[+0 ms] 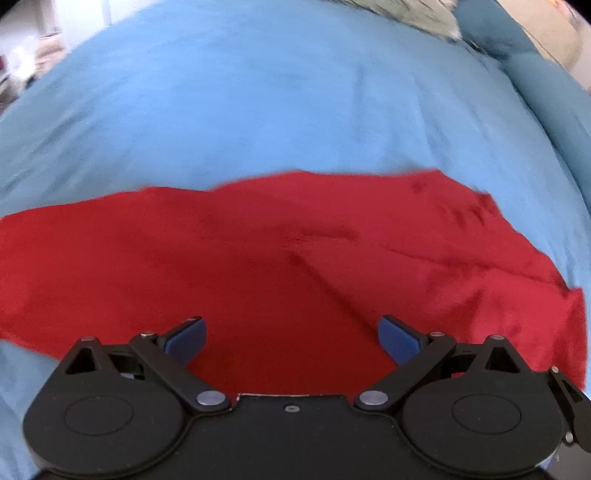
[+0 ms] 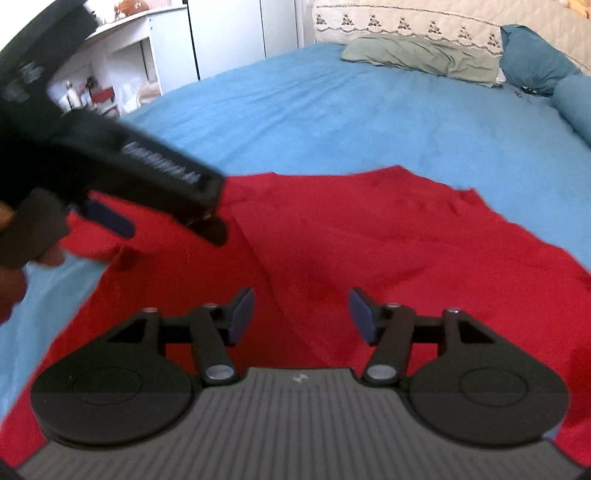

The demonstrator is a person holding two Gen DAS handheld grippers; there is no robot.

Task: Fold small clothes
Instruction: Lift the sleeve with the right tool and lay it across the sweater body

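A red garment (image 1: 258, 251) lies spread on a blue bed sheet (image 1: 258, 92). It also shows in the right wrist view (image 2: 369, 240), with creases running across it. My left gripper (image 1: 291, 338) is open and empty, just above the garment's near part. My right gripper (image 2: 301, 314) is open and empty, over the garment's middle. The left gripper also shows in the right wrist view (image 2: 125, 240) at the left, blurred, over the garment's left edge, held by a hand (image 2: 22, 266).
The blue sheet (image 2: 332, 110) covers the bed. A grey-green pillow (image 2: 424, 59), a white embroidered pillow (image 2: 406, 22) and dark blue pillows (image 2: 535, 59) lie at the far end. White shelves and a desk (image 2: 122, 62) stand beyond the bed's left side.
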